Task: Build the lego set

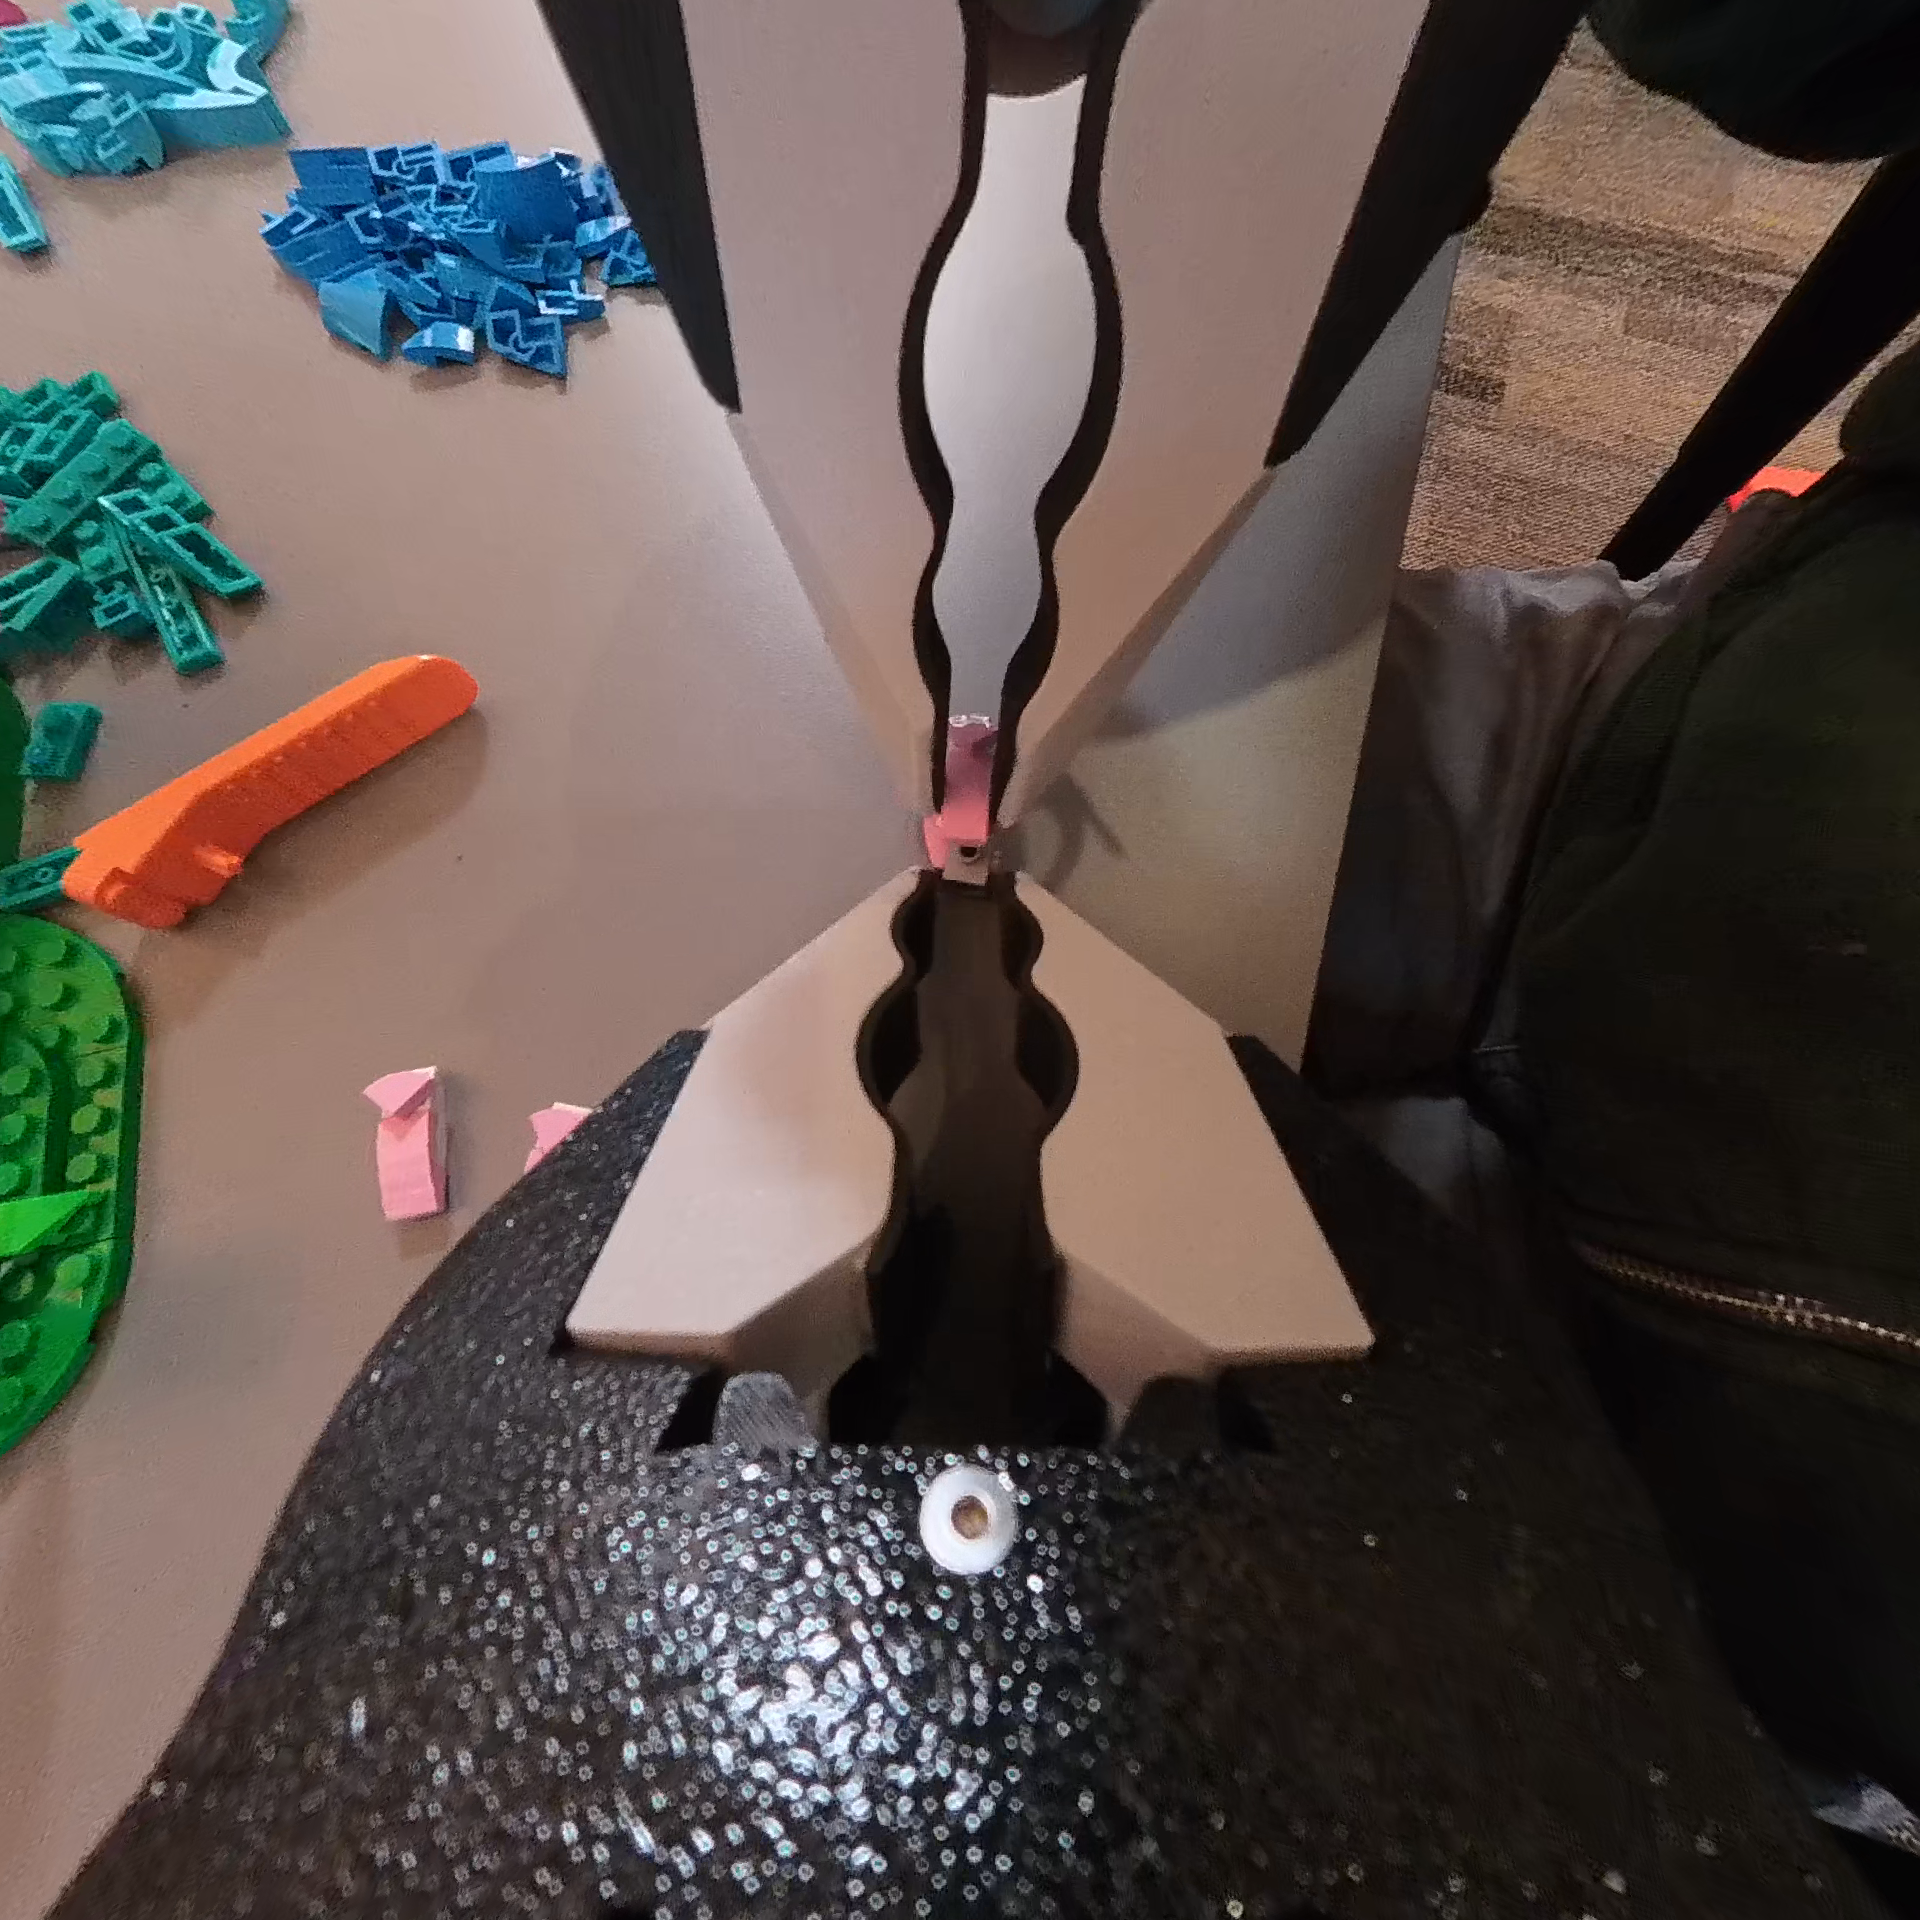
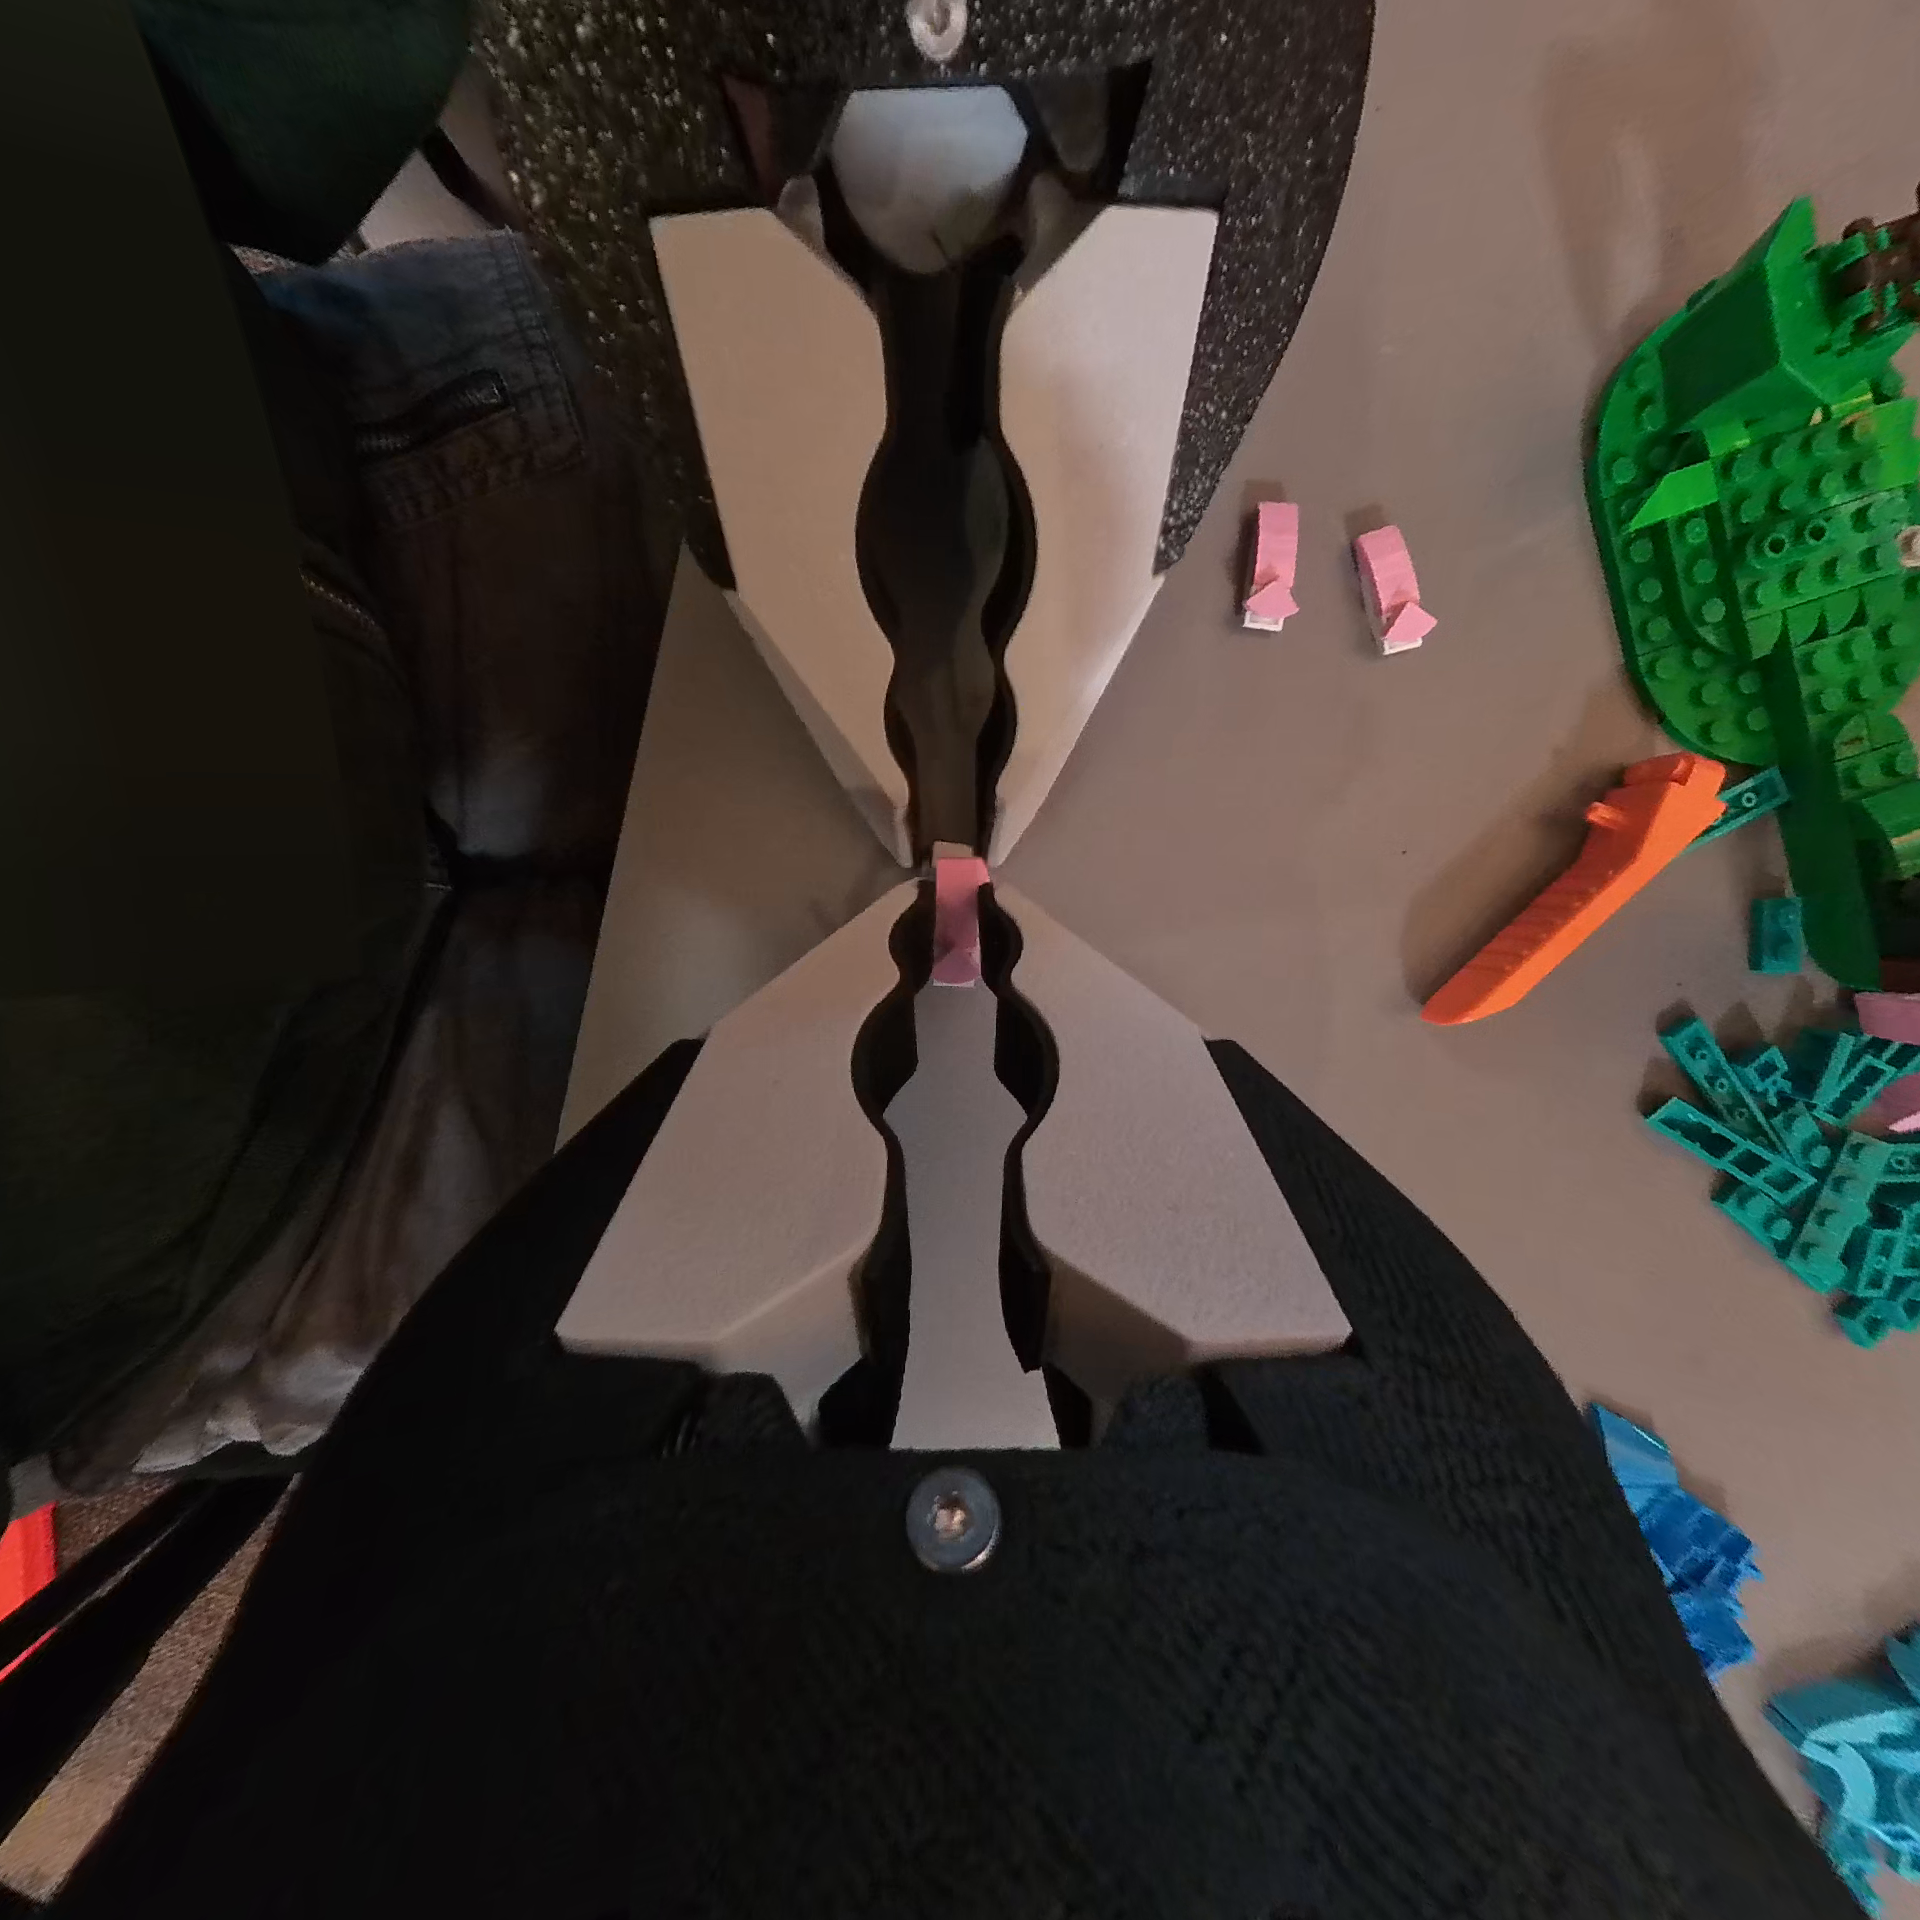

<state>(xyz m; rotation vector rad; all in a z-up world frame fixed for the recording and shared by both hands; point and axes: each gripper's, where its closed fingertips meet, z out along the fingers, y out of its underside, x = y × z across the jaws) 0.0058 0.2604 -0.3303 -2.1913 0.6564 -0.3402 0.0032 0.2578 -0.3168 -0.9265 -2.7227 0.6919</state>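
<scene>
A small pink lego piece [image 2: 954, 920] is pinched between the tips of my right gripper [image 2: 951, 899], which is shut on it above the tan table. My left gripper [image 1: 961, 881] meets it tip to tip from the opposite side and is shut on a small grey piece [image 1: 966, 858] at the end of the pink piece [image 1: 964, 784]. The left gripper also shows at the top of the right wrist view [image 2: 951, 844]. The right gripper shows at the top of the left wrist view [image 1: 961, 821].
Two more pink assemblies [image 2: 1273, 561] [image 2: 1387, 582] lie on the table beside a green build [image 2: 1766, 540]. An orange brick separator [image 1: 281, 790], a blue pile [image 1: 457, 249], a teal pile [image 1: 104, 520] and a turquoise pile [image 1: 125, 94] lie farther out. A person's dark jacket [image 1: 1662, 935] is at the table edge. My two grippers' fingertips are within a few centimetres of each other.
</scene>
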